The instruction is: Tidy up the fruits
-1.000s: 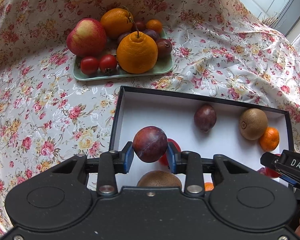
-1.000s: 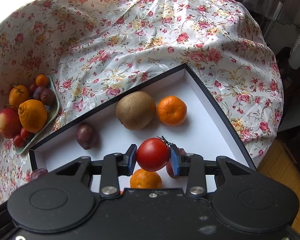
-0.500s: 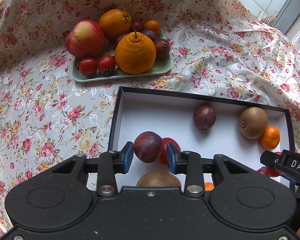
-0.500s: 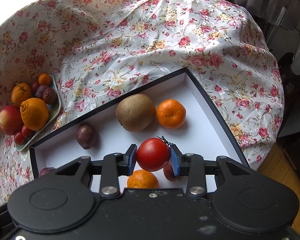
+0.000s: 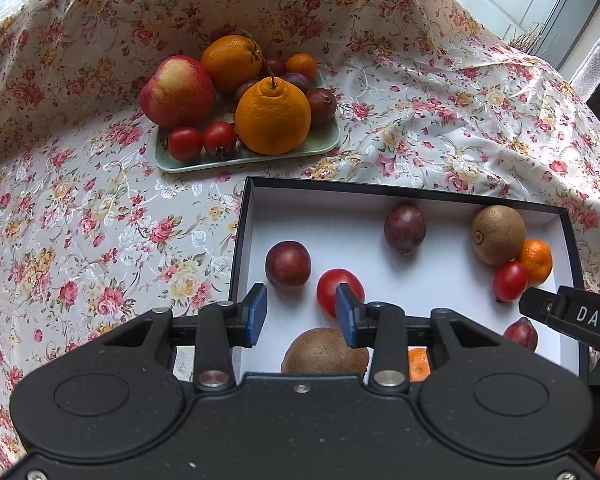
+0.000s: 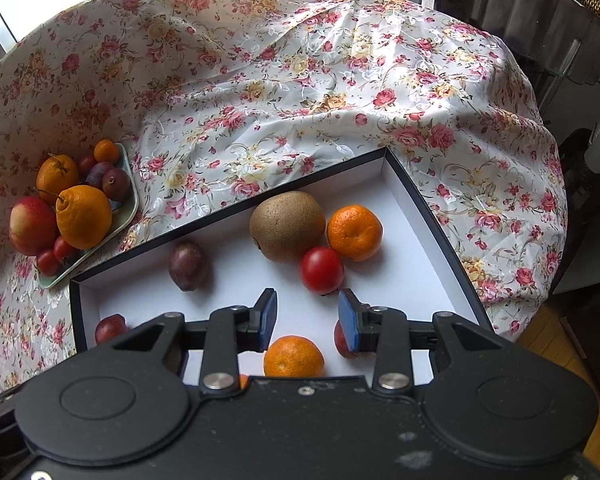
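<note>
A black box with a white floor (image 5: 352, 220) (image 6: 416, 264) holds several fruits. My left gripper (image 5: 301, 312) is open and empty above the box's near left part. A dark plum (image 5: 288, 263) lies just beyond it, beside a red tomato (image 5: 336, 288). My right gripper (image 6: 308, 320) is open and empty. A red tomato (image 6: 321, 270) lies just beyond it, against a kiwi (image 6: 286, 225) and a mandarin (image 6: 354, 232). The right gripper's finger (image 5: 568, 314) shows in the left wrist view.
A green tray (image 5: 320, 142) (image 6: 126, 216) behind the box carries an apple (image 5: 177, 91), two big oranges, small tomatoes and plums. The box also holds a passion fruit (image 5: 405, 229), another kiwi (image 5: 324, 350) and a mandarin (image 6: 294, 356). A floral cloth (image 5: 80, 220) covers the table.
Both grippers opened. The left let go of the plum, which now lies in the box. The right let go of the tomato, which now lies beside the kiwi and mandarin.
</note>
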Available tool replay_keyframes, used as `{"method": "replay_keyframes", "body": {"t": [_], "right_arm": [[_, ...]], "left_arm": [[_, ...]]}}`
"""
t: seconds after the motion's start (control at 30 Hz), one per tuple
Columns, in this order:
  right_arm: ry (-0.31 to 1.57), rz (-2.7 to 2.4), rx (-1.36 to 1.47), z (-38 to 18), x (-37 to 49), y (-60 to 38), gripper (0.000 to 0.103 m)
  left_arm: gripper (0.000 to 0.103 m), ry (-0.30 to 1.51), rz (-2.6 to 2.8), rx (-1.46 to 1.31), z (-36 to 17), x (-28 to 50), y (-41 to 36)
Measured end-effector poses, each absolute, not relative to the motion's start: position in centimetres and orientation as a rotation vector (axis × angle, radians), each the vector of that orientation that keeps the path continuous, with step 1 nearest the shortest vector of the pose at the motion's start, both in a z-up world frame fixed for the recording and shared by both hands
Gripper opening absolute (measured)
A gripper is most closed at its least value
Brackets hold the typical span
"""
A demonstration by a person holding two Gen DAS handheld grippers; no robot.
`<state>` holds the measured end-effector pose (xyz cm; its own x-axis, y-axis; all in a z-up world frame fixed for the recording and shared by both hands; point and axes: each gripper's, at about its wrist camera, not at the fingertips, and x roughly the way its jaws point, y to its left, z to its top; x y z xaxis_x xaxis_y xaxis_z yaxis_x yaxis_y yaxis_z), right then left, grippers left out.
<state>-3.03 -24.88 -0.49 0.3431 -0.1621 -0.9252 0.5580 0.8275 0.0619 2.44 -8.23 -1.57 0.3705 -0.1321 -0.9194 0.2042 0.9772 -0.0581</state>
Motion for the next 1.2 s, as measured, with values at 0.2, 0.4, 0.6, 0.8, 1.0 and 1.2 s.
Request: {"method": "replay_keyframes", "body": {"t": [0.2, 0.4, 0.6, 0.8, 1.0, 1.2], "right_arm": [[1.121, -0.471, 0.348, 0.4, -4.2, -23.8, 0.037], [1.141, -0.474, 0.341, 1.1, -6.5, -23.1, 0.037], [1.139, -0.493, 0.337, 2.1, -8.3, -21.9, 0.037], [1.148, -0.529, 0.36, 1.6, -9.5, -20.6, 0.037], [1.158, -0.533, 0.341, 1.2, -9.1, -19.9, 0.037], [1.16, -0.532, 0.295, 1.0, -8.4, -19.5, 0.037]], "left_arm": [[0.048, 1.155, -0.215, 0.081, -0.7, 1.3, -7.1], [0.048, 1.154, -0.221, 0.068, 0.1, 0.4, -5.8], [0.048, 1.138, -0.239, 0.09, 0.8, -0.9, -5.1], [0.048, 1.144, -0.273, 0.118, 0.8, -2.2, -4.6], [0.049, 1.151, -0.293, 0.139, 0.6, -3.1, -4.1], [0.049, 1.164, -0.271, 0.143, 0.1, -3.0, -3.4]]}}
